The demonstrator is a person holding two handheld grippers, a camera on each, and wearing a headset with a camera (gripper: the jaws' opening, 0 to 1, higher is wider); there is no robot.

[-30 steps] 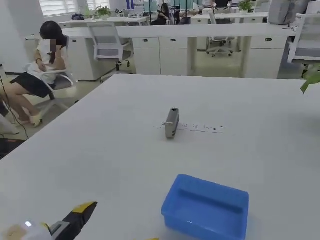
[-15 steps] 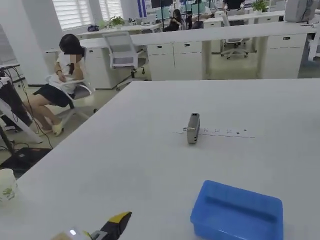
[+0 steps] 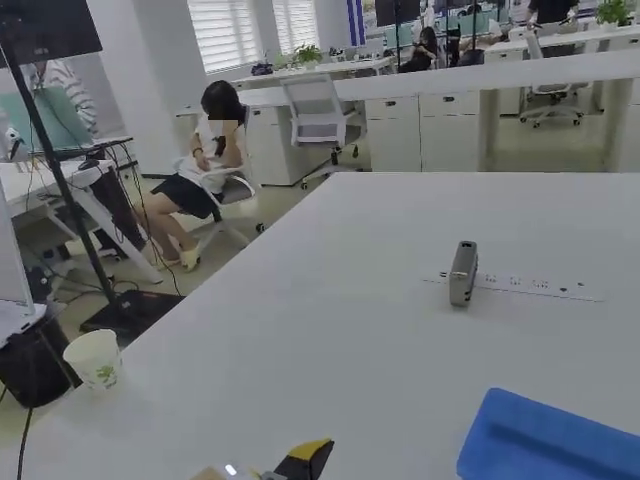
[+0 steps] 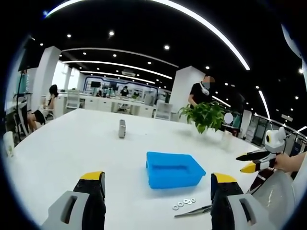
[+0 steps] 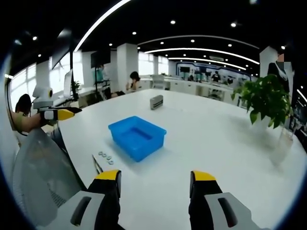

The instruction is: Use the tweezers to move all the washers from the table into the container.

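— How does the left gripper (image 4: 157,178) stand?
— Jaws wide apart, yellow tips forward, nothing between them.
— And the right gripper (image 5: 156,176)?
— The same: parted and empty. In the left gripper view it sits off to the right, held about level in a hand (image 4: 287,163).
— The head view?
— One yellow-tipped jaw of a gripper (image 3: 305,458) pokes in at the bottom edge. Which side, I cannot tell.

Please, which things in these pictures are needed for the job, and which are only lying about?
Needed for the job: washers, tweezers, blue container.
Only lying about: grey box, potted plant, paper cup.
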